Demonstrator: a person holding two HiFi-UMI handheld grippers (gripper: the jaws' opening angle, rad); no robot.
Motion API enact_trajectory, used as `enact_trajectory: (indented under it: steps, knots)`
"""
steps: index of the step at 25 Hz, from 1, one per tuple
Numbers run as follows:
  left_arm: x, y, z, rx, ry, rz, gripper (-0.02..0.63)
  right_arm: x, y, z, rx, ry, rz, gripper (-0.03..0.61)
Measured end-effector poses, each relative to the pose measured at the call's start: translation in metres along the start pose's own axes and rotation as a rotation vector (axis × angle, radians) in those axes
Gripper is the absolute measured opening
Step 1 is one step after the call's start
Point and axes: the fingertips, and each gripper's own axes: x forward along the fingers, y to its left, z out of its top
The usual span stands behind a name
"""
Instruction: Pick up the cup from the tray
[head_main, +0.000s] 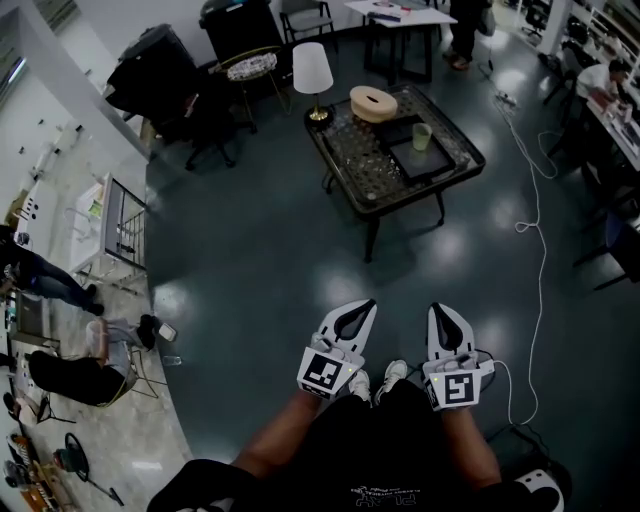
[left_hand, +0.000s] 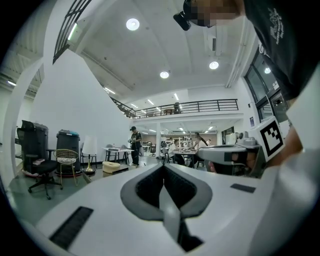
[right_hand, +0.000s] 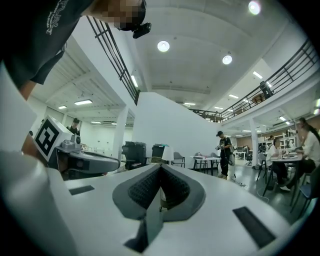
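A pale green cup (head_main: 421, 136) stands upright on a dark tray (head_main: 428, 166) on a low glass table (head_main: 366, 176) far ahead across the floor. Both grippers are held low in front of the person, well short of the table, and point towards it. The left gripper (head_main: 364, 304) (left_hand: 163, 167) has its jaws together with nothing between them. The right gripper (head_main: 437, 309) (right_hand: 160, 168) beside it also has its jaws meeting and is empty. The cup itself is not visible in either gripper view.
A round beige object (head_main: 373, 103) and a white lamp (head_main: 313, 74) share the table. Beyond stand a round wire side table (head_main: 250, 68), black chairs and bins. A white cable (head_main: 541, 225) trails over the floor at right. A wire rack (head_main: 122, 226) and a seated person (head_main: 75, 368) are at left.
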Motion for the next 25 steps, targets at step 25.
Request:
enact_trajectory:
  steps: [25]
  knots:
    - [0.119, 0.030, 0.014, -0.010, 0.007, 0.061, 0.008, 0.089, -0.094, -0.003, -0.037, -0.066, 0.063, 0.009]
